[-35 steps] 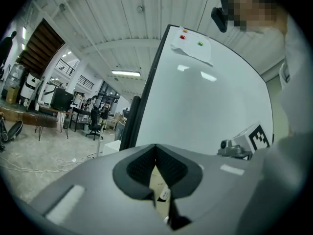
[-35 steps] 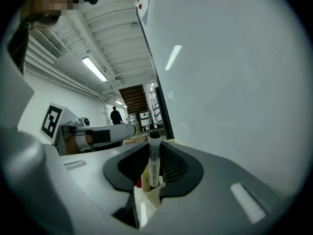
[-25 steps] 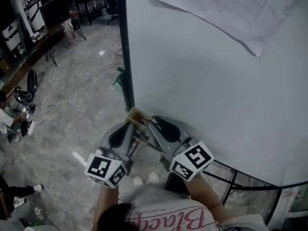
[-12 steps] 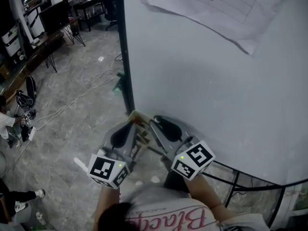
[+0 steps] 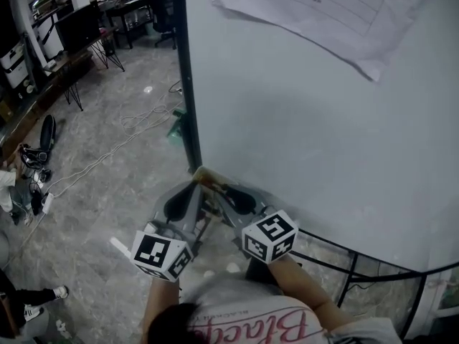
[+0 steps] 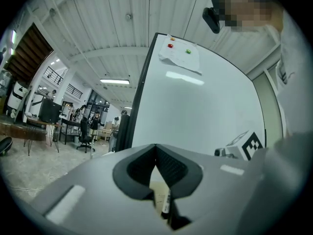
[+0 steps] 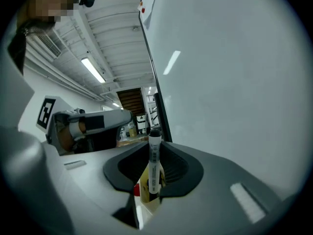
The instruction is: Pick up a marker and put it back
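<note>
A white marker (image 7: 154, 163) with a black cap stands upright between the pads of my right gripper (image 7: 154, 150), which is shut on it. Directly below it is the open beige marker box (image 7: 145, 200), with a red cap (image 7: 137, 190) showing inside. In the head view the box (image 5: 203, 175) sits at the whiteboard's lower left corner, and both grippers meet there. My left gripper (image 5: 193, 187) points level at the box with its pads together, apparently on the box wall. Through its jaws I see the box (image 6: 157, 192) and another marker (image 6: 166, 202).
The whiteboard (image 5: 308, 120) fills the right side, with a paper sheet (image 5: 323, 13) at its top and a black frame edge (image 5: 188, 84). Metal stand rails (image 5: 358, 271) run below it. Cables (image 5: 107, 145) cross the floor, and desks and chairs stand far left.
My right gripper has come down and to the left with the marker, closer to the box. The left gripper has stayed in place at the box.
</note>
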Demonstrator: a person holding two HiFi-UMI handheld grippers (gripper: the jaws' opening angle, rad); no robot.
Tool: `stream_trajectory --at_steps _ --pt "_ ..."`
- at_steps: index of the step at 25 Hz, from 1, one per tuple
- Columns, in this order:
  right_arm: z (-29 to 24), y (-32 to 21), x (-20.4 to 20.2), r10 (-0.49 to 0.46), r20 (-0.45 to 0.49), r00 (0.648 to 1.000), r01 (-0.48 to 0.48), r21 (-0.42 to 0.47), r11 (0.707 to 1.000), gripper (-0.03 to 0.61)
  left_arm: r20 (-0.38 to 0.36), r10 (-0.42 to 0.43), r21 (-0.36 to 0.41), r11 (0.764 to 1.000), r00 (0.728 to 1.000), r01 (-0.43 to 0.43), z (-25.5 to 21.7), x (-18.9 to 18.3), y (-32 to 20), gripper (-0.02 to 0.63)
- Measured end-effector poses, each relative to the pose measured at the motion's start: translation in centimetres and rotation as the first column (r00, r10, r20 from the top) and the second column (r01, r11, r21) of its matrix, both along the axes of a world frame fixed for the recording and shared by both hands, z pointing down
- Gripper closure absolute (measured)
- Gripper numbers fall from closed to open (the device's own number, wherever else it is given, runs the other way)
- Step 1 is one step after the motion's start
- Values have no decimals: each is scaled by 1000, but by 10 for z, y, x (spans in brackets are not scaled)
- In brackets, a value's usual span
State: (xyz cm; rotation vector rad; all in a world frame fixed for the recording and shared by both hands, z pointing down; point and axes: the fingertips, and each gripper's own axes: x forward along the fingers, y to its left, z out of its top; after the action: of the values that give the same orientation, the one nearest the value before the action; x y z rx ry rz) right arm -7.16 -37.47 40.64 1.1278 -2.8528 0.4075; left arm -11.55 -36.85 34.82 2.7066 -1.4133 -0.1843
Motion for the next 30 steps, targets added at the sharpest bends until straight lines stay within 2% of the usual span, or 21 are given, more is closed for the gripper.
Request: stream_trajectory --at_steps 5,12,20,24,30 --pt "24 -1 -3 4 -26 1000 -5 -45 999 505 -11 -2 -9 1000 1000 2 5 -1 1 614" --pt "31 -7 9 79 -91 993 -81 -21 996 489 -17 0 -15 1000 1000 -1 7 -6 4 614" --pt "37 -6 23 124 -139 982 -131 -37 991 424 -19 20 -13 1000 1000 -20 7 -5 0 614" --pt "18 -1 34 155 -99 983 -157 -14 988 425 -23 33 -14 999 999 -34 6 -2 -1 614" --pt "-46 7 51 190 35 981 -192 92 977 502 -22 52 -14 999 998 -52 4 3 -1 614"
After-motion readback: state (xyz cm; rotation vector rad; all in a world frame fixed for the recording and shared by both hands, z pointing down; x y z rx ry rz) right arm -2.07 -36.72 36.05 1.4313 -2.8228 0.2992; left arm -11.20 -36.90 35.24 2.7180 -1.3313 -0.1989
